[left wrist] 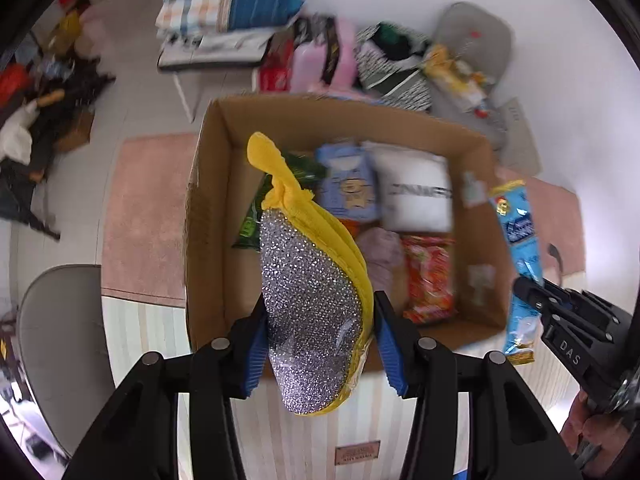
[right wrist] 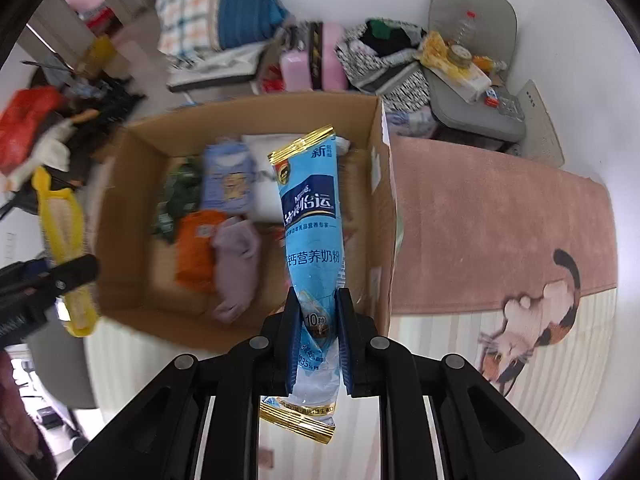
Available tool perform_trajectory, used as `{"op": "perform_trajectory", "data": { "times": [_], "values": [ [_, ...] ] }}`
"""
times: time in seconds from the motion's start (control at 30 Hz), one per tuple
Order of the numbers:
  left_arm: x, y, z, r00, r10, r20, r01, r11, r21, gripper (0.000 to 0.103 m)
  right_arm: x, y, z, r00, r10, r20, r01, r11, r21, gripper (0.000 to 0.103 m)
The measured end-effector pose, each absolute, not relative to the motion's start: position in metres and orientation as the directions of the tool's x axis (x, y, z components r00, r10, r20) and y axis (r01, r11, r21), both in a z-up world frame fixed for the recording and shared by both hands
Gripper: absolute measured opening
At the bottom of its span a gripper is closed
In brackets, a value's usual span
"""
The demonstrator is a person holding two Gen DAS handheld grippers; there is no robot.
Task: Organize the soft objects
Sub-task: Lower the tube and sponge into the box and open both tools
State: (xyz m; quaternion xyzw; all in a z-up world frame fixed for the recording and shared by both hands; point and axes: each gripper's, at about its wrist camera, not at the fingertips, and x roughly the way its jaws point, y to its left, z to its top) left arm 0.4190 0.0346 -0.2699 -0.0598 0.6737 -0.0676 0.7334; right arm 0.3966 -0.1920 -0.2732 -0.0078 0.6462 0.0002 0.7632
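The left gripper (left wrist: 320, 340) pinched a yellow scrubbing pad (left wrist: 312, 304) with a glittery silver face, holding it upright above the near edge of an open cardboard box (left wrist: 208, 216). The right gripper (right wrist: 318, 344) was pressed onto a blue milk powder sachet (right wrist: 312, 240) with gold ends, raised over the box's right side. Inside the box lay a white pillow (left wrist: 416, 196), a light blue folded garment (left wrist: 350, 184), a lilac cloth (right wrist: 236, 268), an orange cloth (right wrist: 196, 244), a red snack packet (left wrist: 430, 280) and a green packet (left wrist: 256, 216). A pink rug (right wrist: 500, 216) with a cat picture lay to the right.
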Motion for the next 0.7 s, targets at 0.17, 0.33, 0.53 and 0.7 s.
{"op": "perform_trajectory", "data": {
  "times": [0.17, 0.33, 0.53, 0.7],
  "values": [
    [0.444, 0.042, -0.311, 0.006, -0.160, -0.987, -0.022, 0.987, -0.160, 0.045, 0.428, -0.187, -0.315, 0.124, -0.101, -0.987, -0.005, 0.995, -0.102, 0.017],
    [0.455, 0.045, -0.335, -0.049, -0.136, -0.989, -0.037, 0.990, -0.134, 0.048, 0.450, -0.187, -0.349, 0.082, -0.161, -0.984, -0.007, 0.987, -0.162, 0.018],
    [0.460, 0.039, -0.339, -0.042, -0.068, -0.997, -0.007, 0.998, -0.068, 0.049, 0.454, -0.187, -0.351, 0.071, -0.184, -0.980, 0.008, 0.983, -0.184, 0.026],
    [0.457, 0.039, -0.328, -0.016, -0.082, -0.996, -0.013, 0.997, -0.082, 0.055, 0.452, -0.189, -0.337, 0.081, -0.162, -0.984, 0.002, 0.987, -0.162, 0.039]
  ]
}}
